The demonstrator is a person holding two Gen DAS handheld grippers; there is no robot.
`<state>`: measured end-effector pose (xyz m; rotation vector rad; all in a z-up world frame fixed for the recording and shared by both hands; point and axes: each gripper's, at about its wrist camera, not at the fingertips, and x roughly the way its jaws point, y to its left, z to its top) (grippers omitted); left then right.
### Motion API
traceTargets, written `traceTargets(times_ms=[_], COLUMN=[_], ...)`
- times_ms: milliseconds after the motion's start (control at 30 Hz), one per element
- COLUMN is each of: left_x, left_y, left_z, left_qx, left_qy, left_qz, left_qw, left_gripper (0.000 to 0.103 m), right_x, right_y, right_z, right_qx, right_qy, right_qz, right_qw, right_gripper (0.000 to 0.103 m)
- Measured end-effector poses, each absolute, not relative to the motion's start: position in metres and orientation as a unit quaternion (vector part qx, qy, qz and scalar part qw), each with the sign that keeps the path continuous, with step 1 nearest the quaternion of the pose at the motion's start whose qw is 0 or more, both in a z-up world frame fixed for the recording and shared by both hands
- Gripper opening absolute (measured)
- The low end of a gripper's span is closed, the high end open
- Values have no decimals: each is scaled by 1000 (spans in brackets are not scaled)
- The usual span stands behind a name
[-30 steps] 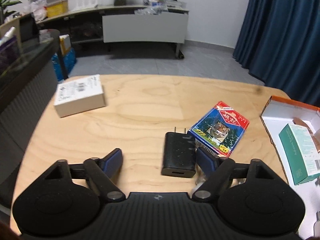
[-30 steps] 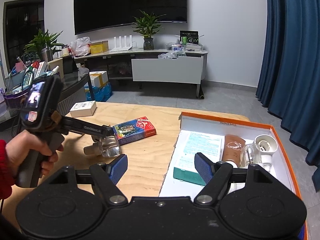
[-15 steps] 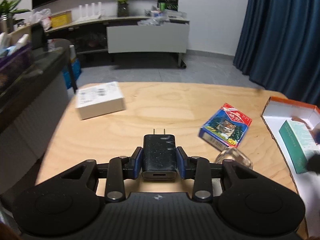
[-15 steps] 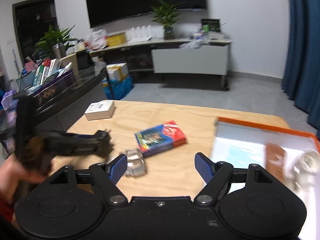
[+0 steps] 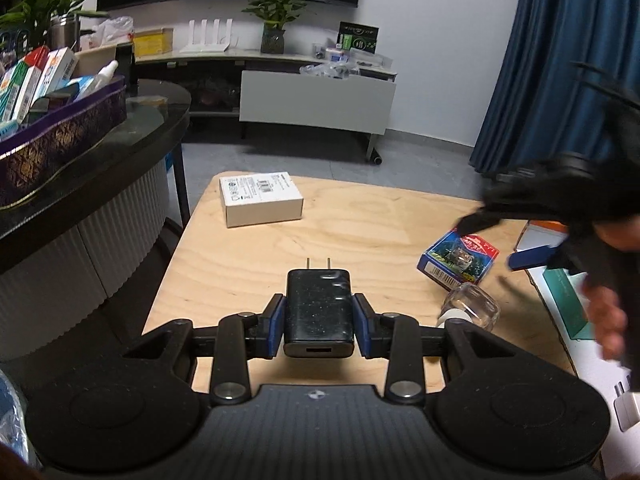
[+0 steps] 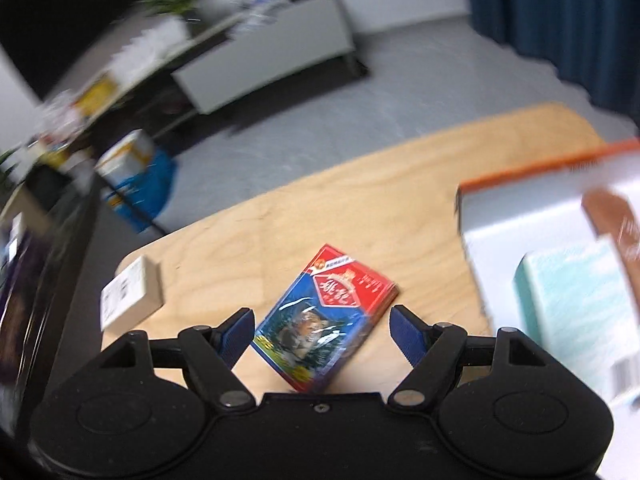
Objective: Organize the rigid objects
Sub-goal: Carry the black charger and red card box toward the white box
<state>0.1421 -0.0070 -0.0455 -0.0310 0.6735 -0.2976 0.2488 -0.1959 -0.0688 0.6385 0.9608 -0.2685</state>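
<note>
Left wrist view: left gripper (image 5: 319, 322) clamping black charger (image 5: 319, 307) at lower centre, prongs pointing away, above wooden table (image 5: 360, 220); white box (image 5: 261, 199) lying upper left, glass jar (image 5: 476, 310) lower right. Right wrist view: right gripper (image 6: 322, 330) hanging unclenched, straddling card pack (image 6: 326, 318) at centre without touching; orange-rimmed tray (image 6: 532, 172) sitting at right.

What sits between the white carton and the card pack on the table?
Nothing: in the left wrist view, only bare wood separates the white carton from the card pack. The black charger sits nearer, clamped in the left tool.
</note>
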Motion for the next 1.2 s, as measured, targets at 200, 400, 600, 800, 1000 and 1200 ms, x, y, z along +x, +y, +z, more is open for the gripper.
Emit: traceTargets(times_ms=[200,400,600,800,1000,1200], left_x=[142,140,143,141,125,92], left_y=[1,3,8,2,-19,-55], left_z=[-49,-46,-46,-44,-27,-5], left_qx=[-38,-41,-58,-53,-31,-24], left_qy=[332,320,323,323,307,291], left_qz=[-151,-147,-146,-149,-163,-194], left_qw=[930,935,933,933,937,937], left_gripper=[36,36,36,36,36,36], right_x=[285,284,247,218,166,89], right_y=[-166,-147,-176,-202,-214,-242], right_z=[-86,-93,-87,-36,6,27], right_qx=[256,139,138,130,105,106], right_qy=[485,458,412,338,293,265], right_qz=[-191,-133,-89,-72,-59,-77], right_qw=[814,868,896,929,948,955], right_gripper=[101,71,71,71,70,70])
